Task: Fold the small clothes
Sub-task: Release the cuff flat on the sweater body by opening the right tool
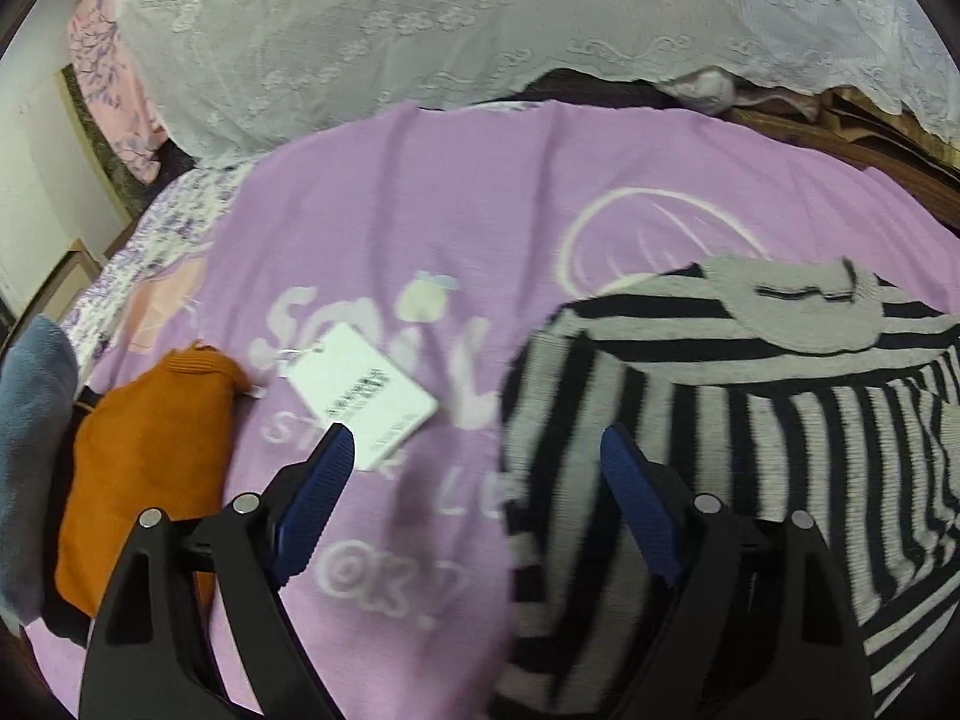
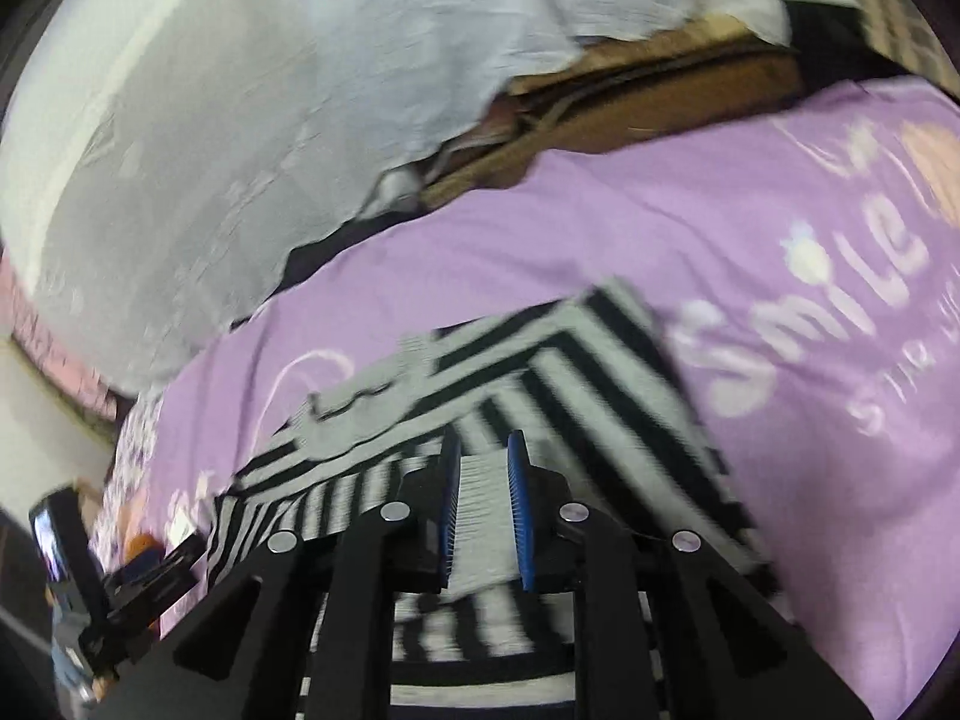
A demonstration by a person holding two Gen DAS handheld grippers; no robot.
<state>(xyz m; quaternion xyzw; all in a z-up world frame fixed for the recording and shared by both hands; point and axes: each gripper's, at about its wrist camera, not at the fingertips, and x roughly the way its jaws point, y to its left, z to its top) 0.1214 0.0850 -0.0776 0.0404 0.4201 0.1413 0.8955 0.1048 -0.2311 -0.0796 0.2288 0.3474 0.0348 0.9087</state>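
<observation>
A black-and-grey striped small garment (image 1: 750, 396) lies on a purple printed cloth (image 1: 420, 228), partly folded, with its grey collar at the far side. My left gripper (image 1: 474, 450) is open and empty, just above the cloth at the garment's left edge. In the right wrist view the same striped garment (image 2: 570, 372) lies under my right gripper (image 2: 485, 450). Its blue pads (image 2: 521, 510) stand close together with striped fabric between them, so it is shut on the garment.
An orange folded garment (image 1: 144, 468) with a white paper tag (image 1: 366, 396) and a blue-grey cloth (image 1: 30, 450) lie at the left. A white lace cover (image 1: 480, 30) hangs behind the purple cloth. The left gripper's body (image 2: 120, 588) shows at the right view's lower left.
</observation>
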